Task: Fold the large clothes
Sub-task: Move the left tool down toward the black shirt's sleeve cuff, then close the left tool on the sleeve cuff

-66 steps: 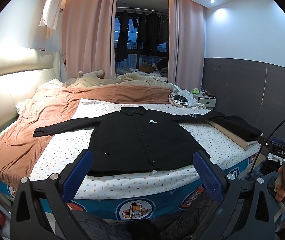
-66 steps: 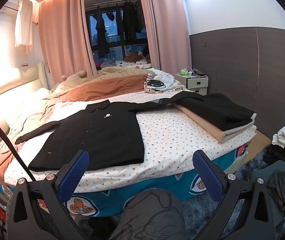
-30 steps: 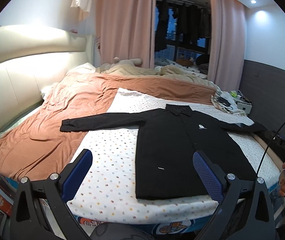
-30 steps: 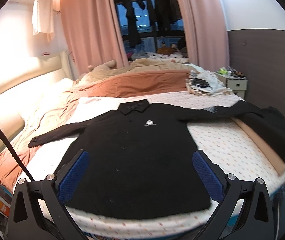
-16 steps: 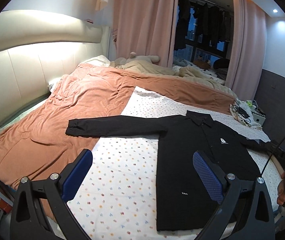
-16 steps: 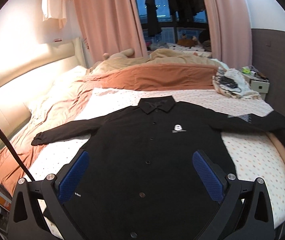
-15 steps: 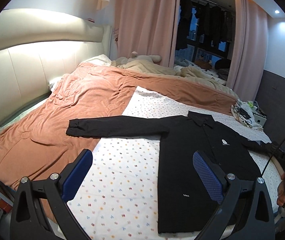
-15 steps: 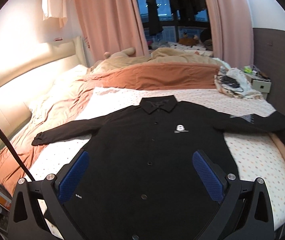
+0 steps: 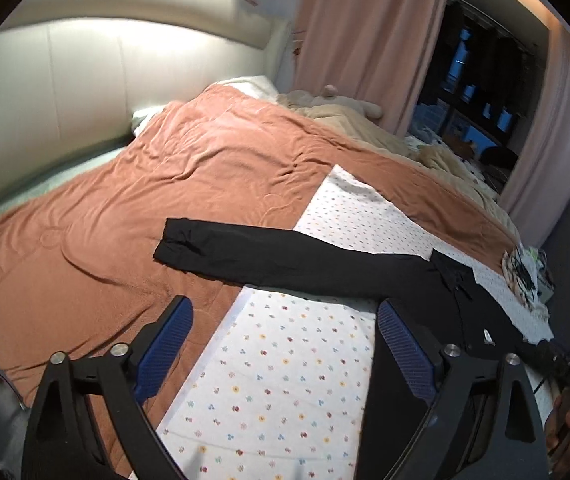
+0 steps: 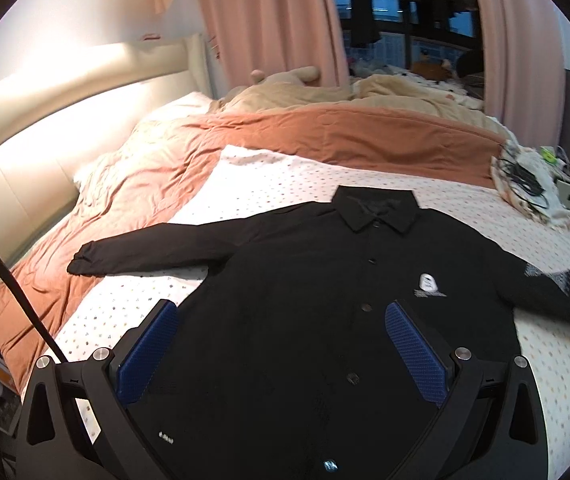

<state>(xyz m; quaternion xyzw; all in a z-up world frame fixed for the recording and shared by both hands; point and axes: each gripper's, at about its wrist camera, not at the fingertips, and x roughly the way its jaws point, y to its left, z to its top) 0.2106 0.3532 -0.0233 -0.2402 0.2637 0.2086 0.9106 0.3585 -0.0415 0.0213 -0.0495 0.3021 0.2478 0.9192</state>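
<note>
Left wrist view: the left gripper (image 9: 281, 324) tilts downward over the near side of the bed, its blue-padded jaws spread wide with only dotted sheet (image 9: 269, 384) showing between them; they have just been narrowing a little, and nothing is caught in the gap. The black shirt (image 9: 425, 292) lies flat on that sheet, its left sleeve (image 9: 245, 256) stretched out ahead of the gripper, the cuff resting past the sheet's edge on the rust-coloured blanket (image 9: 125, 216). The right-hand pad overlaps the shirt's body in this view, though whether it touches the cloth cannot be told. At the lower right corner a hand (image 9: 569, 428) grips a dark handle with a cable running off it. In the right wrist view the right gripper (image 10: 281, 344) also points down at a slant, jaws wide apart and empty, poised over the buttoned front of the black shirt (image 10: 325, 280), collar (image 10: 377, 208) away from the camera. The other sleeve runs off toward the right rim of the frame. Open sheet lies on both sides of the shirt's body; the blanket covers the far and left parts of the bed up to the padded headboard (image 10: 65, 120). A heap of cloth and cables (image 10: 525, 188) sits at the bed's far right corner, well apart from the shirt.
</note>
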